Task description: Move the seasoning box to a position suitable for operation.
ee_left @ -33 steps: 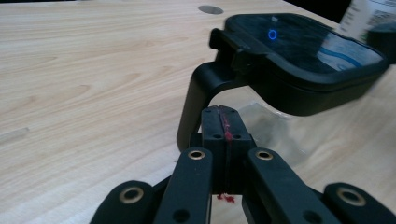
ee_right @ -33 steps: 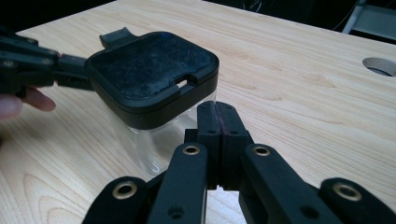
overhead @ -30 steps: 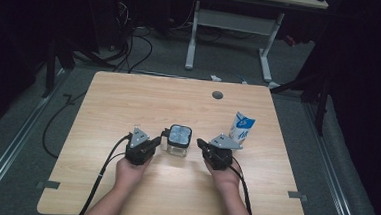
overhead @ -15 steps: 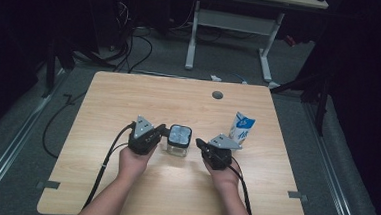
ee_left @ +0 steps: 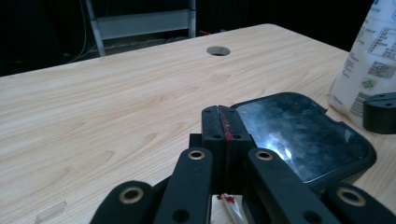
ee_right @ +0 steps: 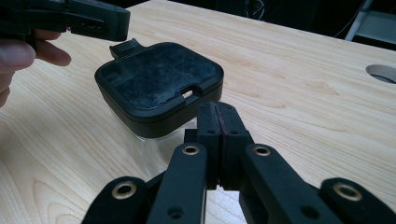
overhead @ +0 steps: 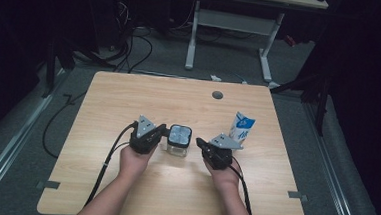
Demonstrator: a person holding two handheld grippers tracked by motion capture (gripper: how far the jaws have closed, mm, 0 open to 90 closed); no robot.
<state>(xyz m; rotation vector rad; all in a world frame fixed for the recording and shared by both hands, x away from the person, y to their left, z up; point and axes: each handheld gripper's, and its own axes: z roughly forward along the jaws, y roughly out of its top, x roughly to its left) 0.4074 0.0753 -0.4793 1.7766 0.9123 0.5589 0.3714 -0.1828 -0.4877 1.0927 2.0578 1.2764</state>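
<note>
Clear container [overhead: 178, 146] with black lid [ee_right: 159, 84] stands at table [overhead: 129, 98] centre, between both grippers. Left gripper [overhead: 163, 131] and right gripper [overhead: 199, 142] both have jaws pressed together, empty. To open it, the lid tab wants catching squarely while the base is steadied. Against the earlier frame, the left gripper sits nearer the lid; the milk carton [overhead: 241, 128] is unmoved

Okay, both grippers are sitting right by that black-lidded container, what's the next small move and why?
Probably open the left gripper beside the lid's tab. Both it and the right gripper are shut and empty, flanking the clear container, whose black lid is still seated, so nothing can be gripped yet.
</note>
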